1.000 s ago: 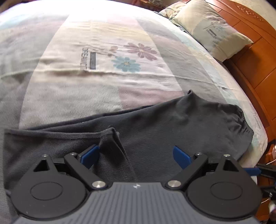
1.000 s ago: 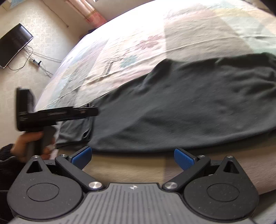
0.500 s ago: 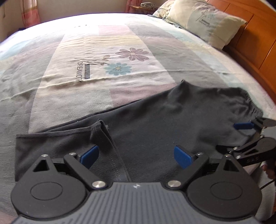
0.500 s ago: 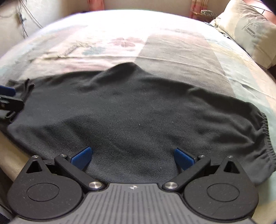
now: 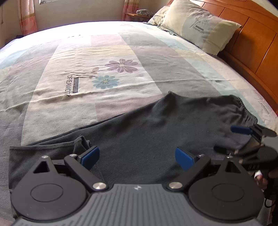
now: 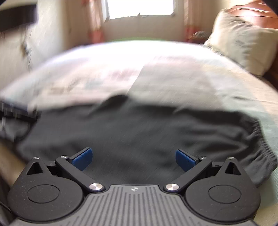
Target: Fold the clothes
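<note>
A pair of dark grey trousers lies flat across the near side of the bed. Its elastic waistband points right and its leg cuffs point left. My left gripper is open low over the leg end, and a folded cuff ridge sits by its left pad. My right gripper hangs open at the waistband end, held by a hand. The right wrist view is blurred. There the right gripper is open over the trousers, with nothing pinched.
A pastel patchwork bedspread with printed flowers covers the bed. Pillows lean against a wooden headboard at the right. A bright window and curtains lie beyond the bed. The bed's near edge runs just below the trousers.
The right gripper swung from the leg end to the waistband end and is still moving. The left gripper drew back slightly and tilted up. Both stayed open, and the trousers have not moved.
</note>
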`<state>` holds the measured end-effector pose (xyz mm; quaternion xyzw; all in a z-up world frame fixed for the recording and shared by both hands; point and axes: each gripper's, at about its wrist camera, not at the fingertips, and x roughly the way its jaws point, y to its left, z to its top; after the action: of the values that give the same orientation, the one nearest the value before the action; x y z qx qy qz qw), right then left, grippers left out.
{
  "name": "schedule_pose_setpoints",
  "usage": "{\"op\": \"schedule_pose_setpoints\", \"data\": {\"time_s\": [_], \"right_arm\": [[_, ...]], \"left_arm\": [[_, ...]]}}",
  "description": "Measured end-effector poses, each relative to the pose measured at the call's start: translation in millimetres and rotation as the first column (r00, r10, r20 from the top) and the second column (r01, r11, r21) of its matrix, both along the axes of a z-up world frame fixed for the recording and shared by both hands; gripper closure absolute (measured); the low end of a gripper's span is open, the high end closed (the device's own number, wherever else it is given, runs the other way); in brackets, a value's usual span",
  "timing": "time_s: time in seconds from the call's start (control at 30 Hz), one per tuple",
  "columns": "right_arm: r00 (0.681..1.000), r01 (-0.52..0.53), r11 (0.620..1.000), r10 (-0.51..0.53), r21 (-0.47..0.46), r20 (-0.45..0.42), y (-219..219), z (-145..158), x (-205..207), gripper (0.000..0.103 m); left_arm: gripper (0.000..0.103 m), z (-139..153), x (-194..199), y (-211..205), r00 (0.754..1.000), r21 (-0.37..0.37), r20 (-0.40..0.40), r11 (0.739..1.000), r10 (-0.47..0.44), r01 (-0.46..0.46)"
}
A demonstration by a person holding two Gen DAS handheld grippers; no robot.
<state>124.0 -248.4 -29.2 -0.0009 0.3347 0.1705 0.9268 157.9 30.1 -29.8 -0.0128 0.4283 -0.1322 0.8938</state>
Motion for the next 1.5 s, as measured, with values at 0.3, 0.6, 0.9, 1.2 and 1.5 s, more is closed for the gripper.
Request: {"op": "schedule_pose_setpoints", "data": {"time_s": [0.3, 0.6, 0.9, 1.2, 1.5], "right_arm": [[0.977, 0.197, 0.967, -0.178, 0.165, -0.12, -62.1, -21.3, 22.6, 0.0], [0.953, 0.303, 0.823, -0.267, 0.48, -0.143, -126.5, -5.2, -12.1, 0.0], [0.887, 0.454, 0.567, -0.363, 0.687, -0.286, -200.8, -21.9, -27.0, 0.0], [0.898, 0.436, 0.646, -0.355, 0.627, -0.258, -172.2, -26.5, -21.5, 0.0], [0.873, 0.483, 0.601, -0.385, 0.637, -0.299, -181.3, -43.3, -16.4, 0.0]], "left_arm": [[0.009, -1.6, -4.0, -13.6, 1.0, 0.002, -0.018, 1.0, -0.012, 0.012], [0.009, -3.1, -5.8, -39.0, 0.998, 0.003, -0.027, 0.998, -0.061, 0.061], [0.009, -10.6, -11.4, -58.0, 0.992, 0.015, -0.045, 0.993, -0.118, 0.119], [0.009, -17.8, -8.7, -62.3, 0.99, 0.031, -0.073, 0.992, -0.123, 0.126], [0.009, -23.2, -4.6, -66.4, 0.988, 0.014, -0.094, 0.992, -0.12, 0.122]]}}
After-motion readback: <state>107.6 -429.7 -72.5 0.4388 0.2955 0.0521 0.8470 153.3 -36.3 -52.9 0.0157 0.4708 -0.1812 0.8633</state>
